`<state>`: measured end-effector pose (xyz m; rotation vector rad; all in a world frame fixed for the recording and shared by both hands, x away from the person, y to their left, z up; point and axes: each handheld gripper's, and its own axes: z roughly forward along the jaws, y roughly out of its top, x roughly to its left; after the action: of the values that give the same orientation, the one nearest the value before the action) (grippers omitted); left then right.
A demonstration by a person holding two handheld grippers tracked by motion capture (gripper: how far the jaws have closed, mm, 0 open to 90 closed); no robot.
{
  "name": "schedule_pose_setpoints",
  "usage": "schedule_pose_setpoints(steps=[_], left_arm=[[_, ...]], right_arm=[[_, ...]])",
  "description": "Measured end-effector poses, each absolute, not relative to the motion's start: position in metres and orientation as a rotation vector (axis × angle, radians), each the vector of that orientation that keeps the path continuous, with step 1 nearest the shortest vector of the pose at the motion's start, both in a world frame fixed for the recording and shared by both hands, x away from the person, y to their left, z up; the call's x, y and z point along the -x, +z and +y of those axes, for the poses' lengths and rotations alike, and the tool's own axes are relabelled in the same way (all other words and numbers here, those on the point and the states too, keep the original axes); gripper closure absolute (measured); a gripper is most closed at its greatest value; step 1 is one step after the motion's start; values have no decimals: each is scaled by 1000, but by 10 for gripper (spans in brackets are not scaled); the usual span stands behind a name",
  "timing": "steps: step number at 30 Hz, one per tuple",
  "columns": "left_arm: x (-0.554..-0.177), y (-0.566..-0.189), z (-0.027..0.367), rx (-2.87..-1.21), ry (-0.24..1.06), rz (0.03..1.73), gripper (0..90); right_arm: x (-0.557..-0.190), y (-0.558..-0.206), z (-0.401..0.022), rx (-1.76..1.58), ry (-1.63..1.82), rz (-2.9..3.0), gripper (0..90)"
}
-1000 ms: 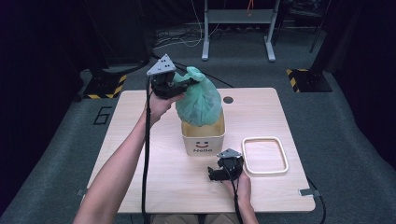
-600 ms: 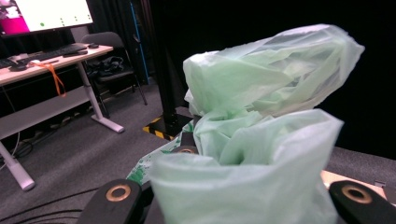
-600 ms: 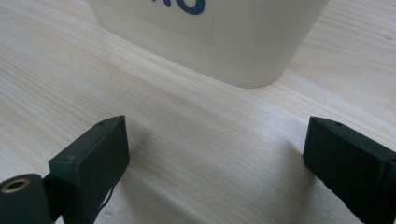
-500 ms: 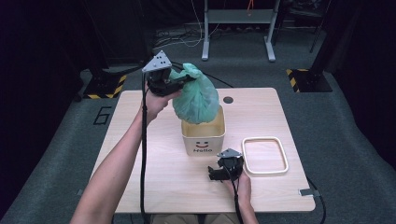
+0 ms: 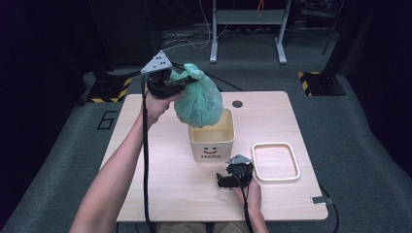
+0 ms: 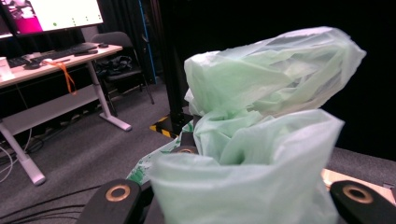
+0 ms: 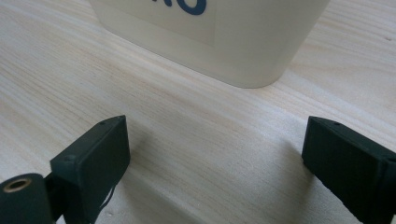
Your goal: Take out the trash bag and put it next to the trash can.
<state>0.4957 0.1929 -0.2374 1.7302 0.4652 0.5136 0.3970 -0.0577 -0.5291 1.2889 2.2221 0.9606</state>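
A tied light-green plastic bag point(image 5: 199, 102) hangs with its bottom at the rim of a cream bin point(image 5: 211, 143) marked "Hello" with a smiley. My left gripper point(image 5: 182, 80) is shut on the bag's bunched neck, up and left of the bin. In the left gripper view the bag point(image 6: 261, 116) bulges between and above the two black jaws of that gripper point(image 6: 238, 196). My right gripper point(image 5: 233, 170) rests low on the table just in front of the bin, open. The right gripper view has this gripper point(image 7: 215, 149) with jaws wide apart, bare wood between them, and the bin's corner point(image 7: 224, 42) ahead.
A cream rectangular ring-shaped frame point(image 5: 254, 162) lies flat on the wooden table point(image 5: 155, 194) to the right of the bin. A round cable hole point(image 5: 237, 103) is behind the bin. Dark floor, desk legs and cables surround the table.
The left gripper has drawn the bag a little up and to the left, so more of the bag stands clear of the bin. The right gripper has stayed put.
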Motion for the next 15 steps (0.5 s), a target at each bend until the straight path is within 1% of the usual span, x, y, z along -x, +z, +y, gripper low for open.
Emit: schedule_pose_setpoints(steps=[15], left_arm=[[-495, -232, 207, -1719, 539, 478, 860]], right_arm=[[-397, -529, -58, -1289, 960, 2221, 69]])
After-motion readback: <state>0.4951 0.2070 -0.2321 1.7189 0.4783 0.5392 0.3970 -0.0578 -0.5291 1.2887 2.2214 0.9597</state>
